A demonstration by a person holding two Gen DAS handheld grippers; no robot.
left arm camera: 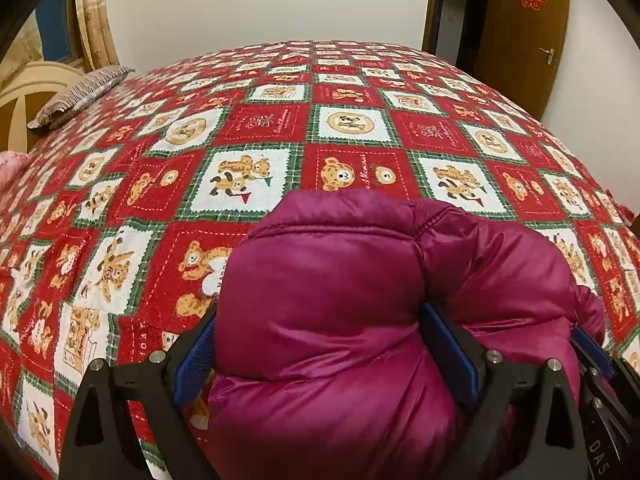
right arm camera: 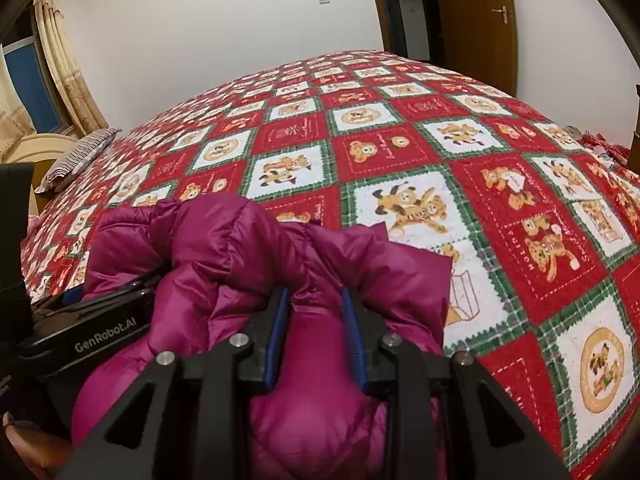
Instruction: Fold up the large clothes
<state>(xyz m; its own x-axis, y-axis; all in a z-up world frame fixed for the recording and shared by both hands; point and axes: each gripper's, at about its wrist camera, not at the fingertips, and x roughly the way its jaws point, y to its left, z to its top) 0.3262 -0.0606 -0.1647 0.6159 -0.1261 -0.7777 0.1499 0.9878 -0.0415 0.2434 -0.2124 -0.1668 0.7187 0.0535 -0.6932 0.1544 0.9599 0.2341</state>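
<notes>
A puffy magenta down jacket [left arm camera: 340, 280] lies bunched on the near part of the bed. My left gripper [left arm camera: 320, 344] stands wide, and a thick bulge of the jacket fills the space between its blue pads [left arm camera: 196, 354] without being squeezed. My right gripper [right arm camera: 316, 320] is shut on a narrower fold of the jacket [right arm camera: 240, 240], its blue pads [right arm camera: 276, 336] pinching the fabric. In the right wrist view the left gripper's black body [right arm camera: 100, 332] sits close on the left, half buried in the jacket. The right gripper's fingers [left arm camera: 592, 356] show at the left wrist view's lower right edge.
The bed is covered by a red, white and green bear-patterned quilt [left arm camera: 352, 120] that stretches far ahead. A striped pillow [left arm camera: 80, 92] lies at the far left by the headboard [left arm camera: 28, 88]. A white wall and a brown door [left arm camera: 520, 32] stand beyond.
</notes>
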